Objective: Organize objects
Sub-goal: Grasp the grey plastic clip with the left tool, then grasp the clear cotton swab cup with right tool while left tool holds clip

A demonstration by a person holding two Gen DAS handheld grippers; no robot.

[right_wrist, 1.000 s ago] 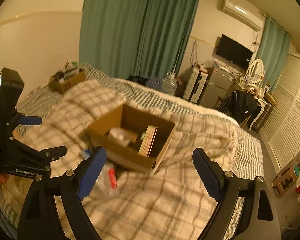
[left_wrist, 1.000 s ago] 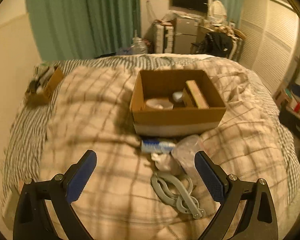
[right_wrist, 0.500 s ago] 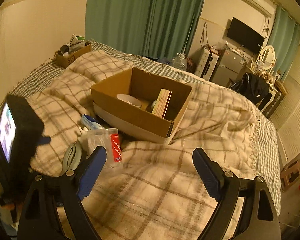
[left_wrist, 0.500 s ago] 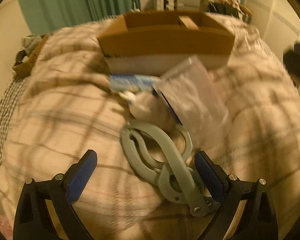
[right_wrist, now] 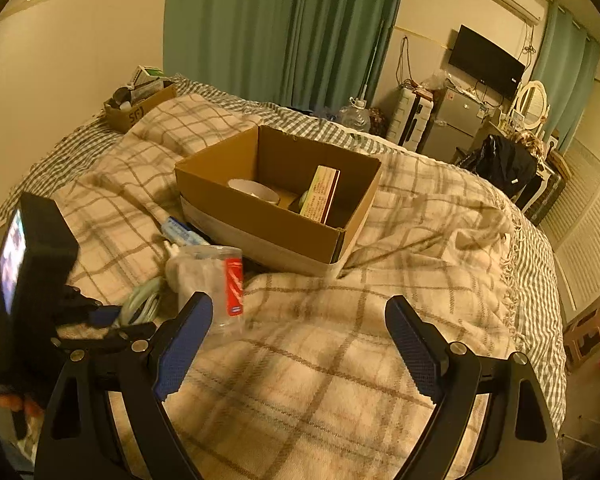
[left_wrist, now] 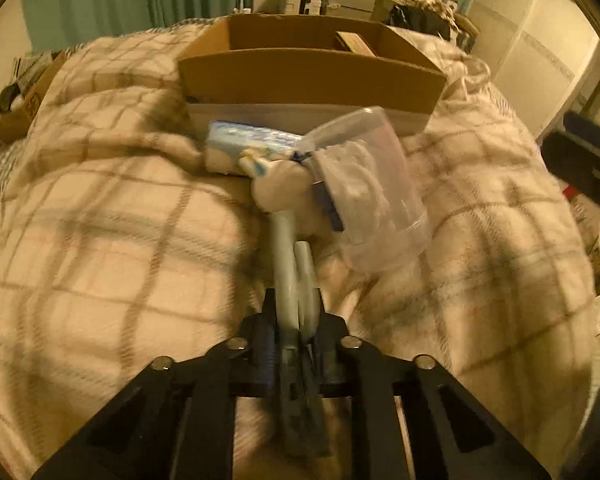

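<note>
The grey plastic tool (left_wrist: 291, 264) sits low in the middle of the left wrist view, pinched between the blue pads of the left gripper (left_wrist: 294, 344), whose jaws are drawn in tight against it. Its far end runs up the frame toward a soft white bundle (left_wrist: 281, 188), and I cannot tell whether the two touch. Just to the right of that bundle a clear plastic container (left_wrist: 374, 196) lies on its side, and above and left of it a blue-and-white tube (left_wrist: 252, 138) rests against the near wall of the cardboard box (left_wrist: 312, 80). All of this is blurred.

In the right wrist view the same cluster crowds the left-centre, with the container's red label (right_wrist: 233, 286) facing the camera. The right gripper (right_wrist: 300, 344) hangs with its fingers spread wide and nothing between them, over bare plaid blanket (right_wrist: 340, 360). The box stands in the middle of the frame, open on top, holding a white bowl (right_wrist: 254, 190) on its left side and an upright book (right_wrist: 320, 194) toward its right.

The blanket stretches bare to the right of the box, out to the fringed edge at the right of the frame. A smaller carton (right_wrist: 138, 110) sits far off at the upper left, by the wall.
</note>
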